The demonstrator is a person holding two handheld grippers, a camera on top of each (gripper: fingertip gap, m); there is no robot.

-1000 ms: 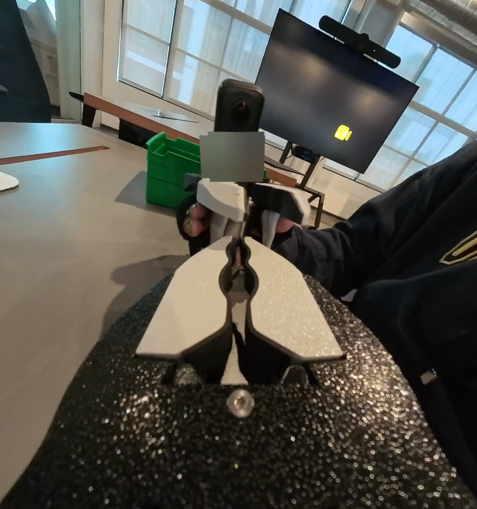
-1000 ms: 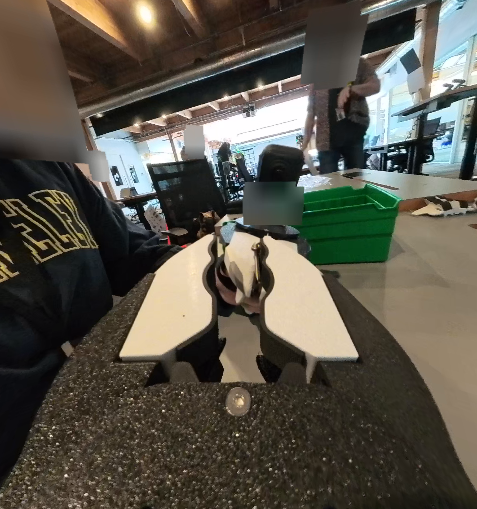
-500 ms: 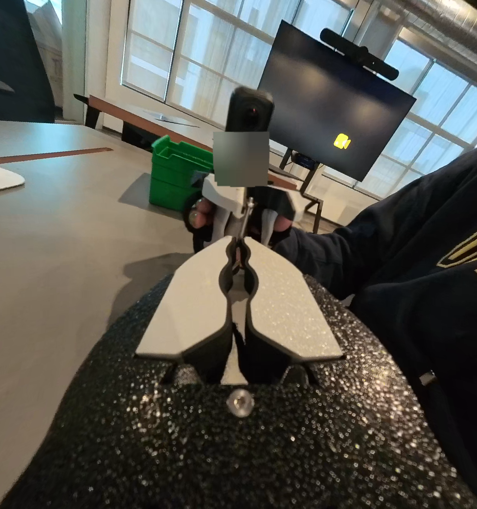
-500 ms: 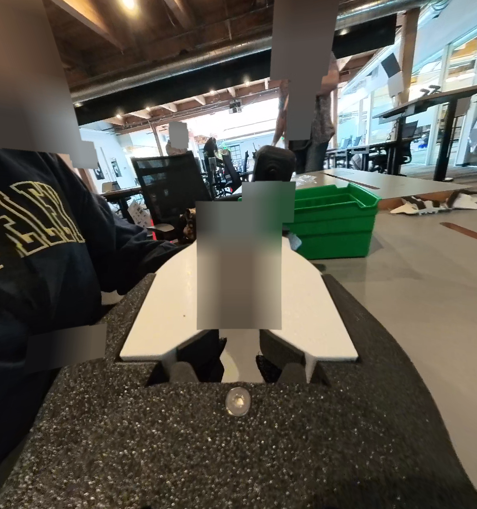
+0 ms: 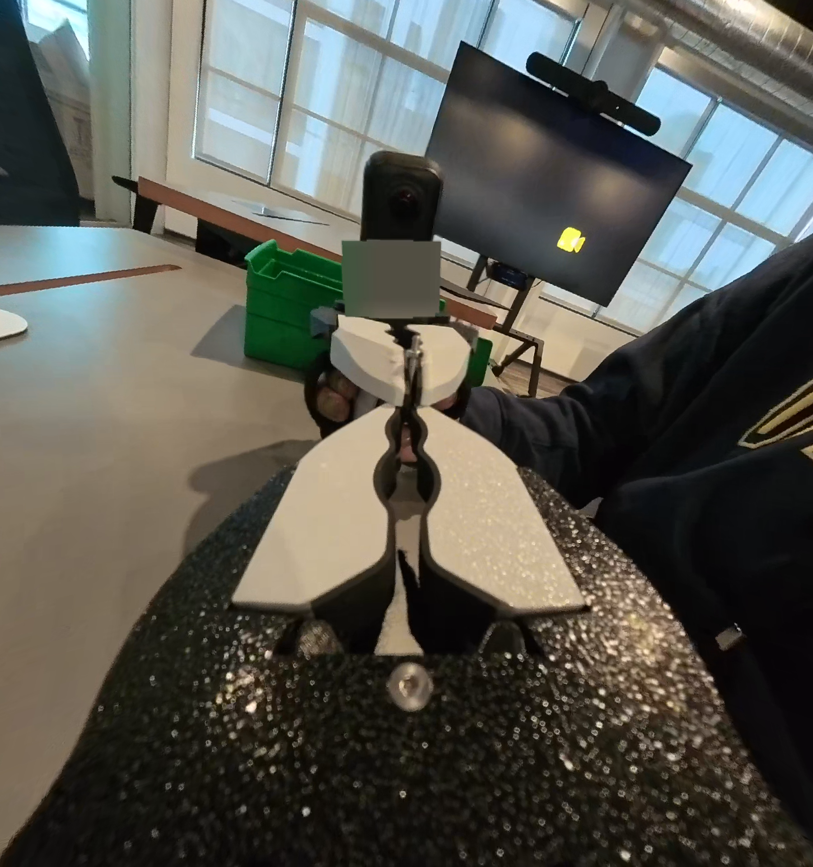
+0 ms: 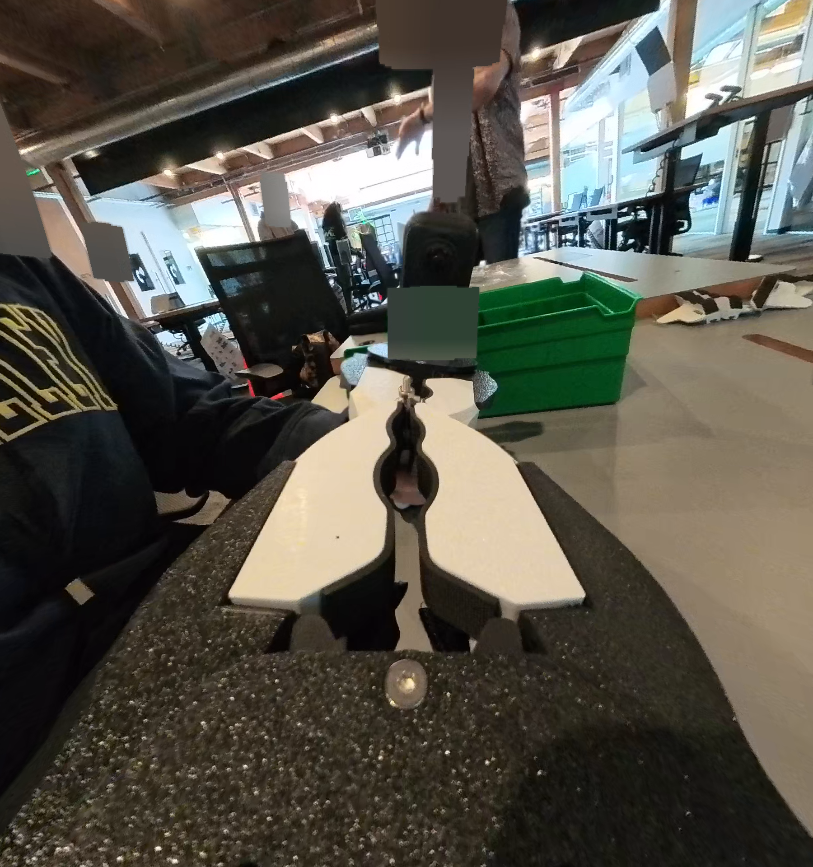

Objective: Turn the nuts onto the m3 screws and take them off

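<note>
A big grey table [image 5: 95, 422] fills the space under both tools. A person in a dark blue sweatshirt [image 5: 705, 469] holds them up, tip to tip. Far back stands a dark screen [image 5: 550, 173] on a stand, in front of tall windows. A black office chair [image 6: 273, 291] sits on the other side. On the table are green bins [image 6: 559, 347], stacked one in the other.

The left gripper [image 5: 407, 413] has its two white fingers [image 5: 343, 506] pressed together. They pinch the low end of a thin metal screw [image 5: 412, 370], which points up and away, a little above the table. The right gripper [image 6: 407, 410] faces it, very close. Its white fingers [image 6: 334, 506] are pressed together too, and its tips sit right at the screw. A small silver nut [image 6: 404, 393] sits on the screw just past those tips. I cannot tell if the right tips pinch the nut or the screw itself.
</note>
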